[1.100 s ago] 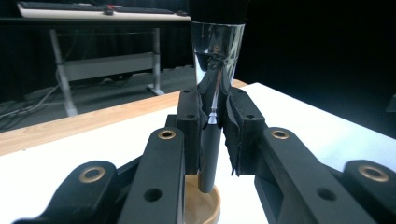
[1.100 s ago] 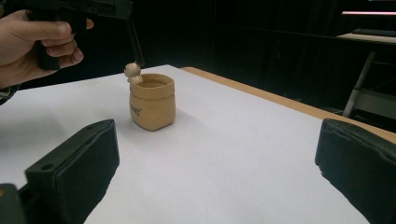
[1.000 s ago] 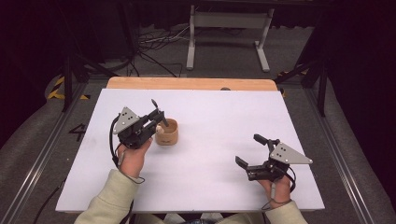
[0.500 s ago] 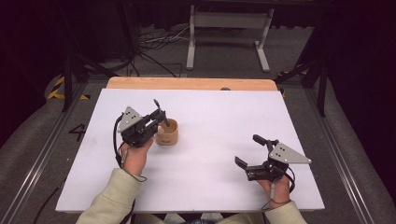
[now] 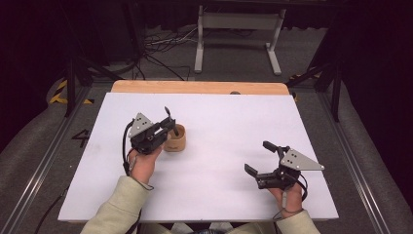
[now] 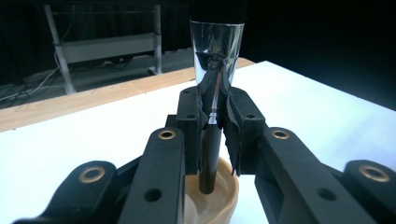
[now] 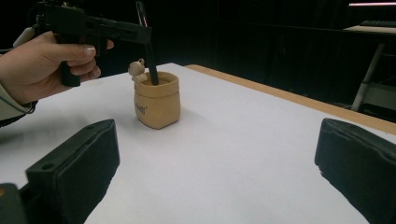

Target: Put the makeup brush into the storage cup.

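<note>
My left claw [image 5: 169,127] is pinching a black pen [image 6: 208,154] between its pads. The pen stands almost upright, with its lower end inside the small tan pot [image 5: 175,138] on the white counter [image 5: 219,126]. My right claw [image 5: 257,157] is spread wide and holds nothing, well apart from the pot.

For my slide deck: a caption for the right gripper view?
Left gripper lowers a black pen into a tan pot; open right jaws frame the shot.
</note>
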A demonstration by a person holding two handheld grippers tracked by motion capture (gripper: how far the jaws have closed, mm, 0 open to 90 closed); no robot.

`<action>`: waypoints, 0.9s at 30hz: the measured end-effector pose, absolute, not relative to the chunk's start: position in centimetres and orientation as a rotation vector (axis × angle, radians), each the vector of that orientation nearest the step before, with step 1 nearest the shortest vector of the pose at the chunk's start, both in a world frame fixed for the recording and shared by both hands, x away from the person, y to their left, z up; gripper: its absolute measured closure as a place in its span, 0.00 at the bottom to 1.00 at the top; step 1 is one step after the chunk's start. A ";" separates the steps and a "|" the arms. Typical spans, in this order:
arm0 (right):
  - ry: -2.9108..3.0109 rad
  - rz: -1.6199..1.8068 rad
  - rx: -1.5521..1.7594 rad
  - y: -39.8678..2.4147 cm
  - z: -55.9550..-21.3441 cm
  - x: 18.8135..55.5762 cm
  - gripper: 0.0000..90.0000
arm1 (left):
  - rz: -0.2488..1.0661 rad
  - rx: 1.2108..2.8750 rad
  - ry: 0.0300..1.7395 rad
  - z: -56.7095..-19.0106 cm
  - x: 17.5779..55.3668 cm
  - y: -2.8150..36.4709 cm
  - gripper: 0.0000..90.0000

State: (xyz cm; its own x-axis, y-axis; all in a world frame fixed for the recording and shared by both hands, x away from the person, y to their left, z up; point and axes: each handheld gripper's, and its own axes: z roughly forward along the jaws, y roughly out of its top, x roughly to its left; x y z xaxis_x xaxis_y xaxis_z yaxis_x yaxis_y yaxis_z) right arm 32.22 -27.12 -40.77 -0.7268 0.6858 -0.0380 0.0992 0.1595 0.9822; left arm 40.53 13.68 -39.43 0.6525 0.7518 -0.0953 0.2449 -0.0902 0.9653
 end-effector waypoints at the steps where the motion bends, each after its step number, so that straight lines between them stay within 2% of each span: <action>1: 1.959 1.602 0.743 -27.1 -40.8 32.2 0.00 | 0.517 1.651 0.829 -39.4 40.5 13.7 0.86; 27: 1.954 1.631 0.763 -27.3 -40.7 32.4 0.00 | 0.483 1.742 0.834 -40.3 41.0 13.3 0.86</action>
